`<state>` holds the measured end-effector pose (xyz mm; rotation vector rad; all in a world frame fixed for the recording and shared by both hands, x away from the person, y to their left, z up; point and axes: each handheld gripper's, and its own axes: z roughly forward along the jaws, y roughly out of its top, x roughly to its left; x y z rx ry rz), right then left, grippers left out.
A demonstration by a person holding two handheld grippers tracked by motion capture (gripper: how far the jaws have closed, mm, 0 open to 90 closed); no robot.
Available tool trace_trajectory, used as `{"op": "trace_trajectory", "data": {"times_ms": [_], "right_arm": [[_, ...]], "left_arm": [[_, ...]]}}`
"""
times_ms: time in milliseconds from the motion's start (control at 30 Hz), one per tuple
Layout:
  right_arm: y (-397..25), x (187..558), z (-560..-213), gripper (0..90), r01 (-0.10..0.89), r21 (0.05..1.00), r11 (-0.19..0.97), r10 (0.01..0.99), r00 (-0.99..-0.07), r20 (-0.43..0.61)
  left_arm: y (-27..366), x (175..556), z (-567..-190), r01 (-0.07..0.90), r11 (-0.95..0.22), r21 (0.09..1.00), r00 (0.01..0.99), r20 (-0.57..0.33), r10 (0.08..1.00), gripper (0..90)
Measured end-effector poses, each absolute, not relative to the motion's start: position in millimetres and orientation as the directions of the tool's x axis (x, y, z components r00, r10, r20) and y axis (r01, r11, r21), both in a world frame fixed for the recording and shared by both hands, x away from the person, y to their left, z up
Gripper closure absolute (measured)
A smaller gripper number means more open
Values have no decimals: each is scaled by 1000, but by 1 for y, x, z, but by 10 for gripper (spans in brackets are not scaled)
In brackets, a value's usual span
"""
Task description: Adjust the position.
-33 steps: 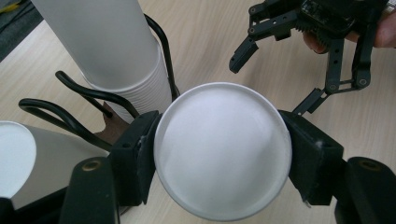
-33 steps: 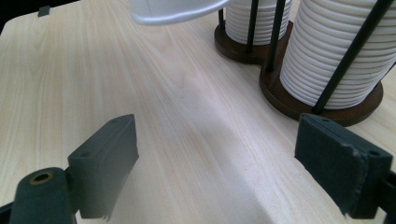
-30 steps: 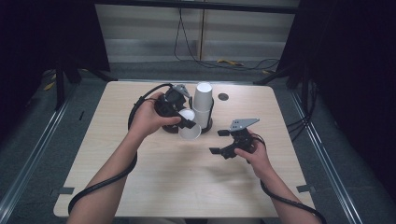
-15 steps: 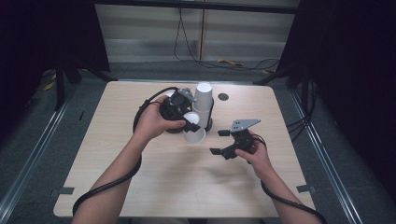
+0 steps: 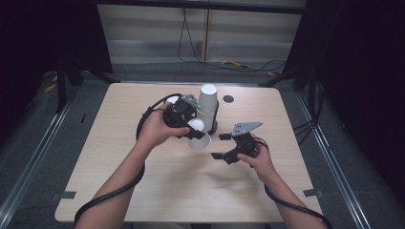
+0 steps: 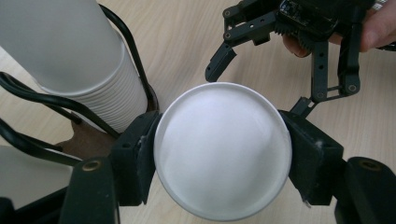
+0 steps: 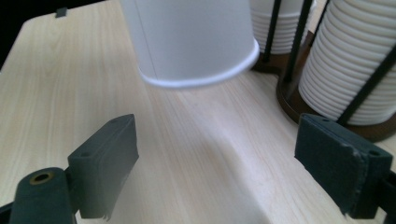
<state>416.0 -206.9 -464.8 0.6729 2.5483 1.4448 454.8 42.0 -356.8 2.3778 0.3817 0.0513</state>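
Note:
My left gripper is shut on a white paper cup, held tilted just above the table with its mouth facing down and toward the right gripper. In the left gripper view the cup's round base sits between the two pads. Behind it stands a tall stack of white cups in a black wire holder. My right gripper is open a short way in front of the cup, with nothing between its pads. The cup's rolled rim hangs ahead of them.
The holder has a brown base and carries two cup stacks side by side. A black cable loops from the left gripper over the table. A dark round hole lies near the far edge.
The left gripper has carried the cup a little away from the stack, nearer and toward the right gripper. The right gripper has stayed put and open.

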Motion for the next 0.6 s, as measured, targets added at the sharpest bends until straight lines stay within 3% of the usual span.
{"op": "trace_trajectory", "data": {"times_ms": [600], "right_arm": [[-210, 413, -463, 128, 305, 856, 418, 452, -887, 95]], "left_arm": [[25, 461, -368, 273, -702, 658, 956, -101, 277, 333]]}}
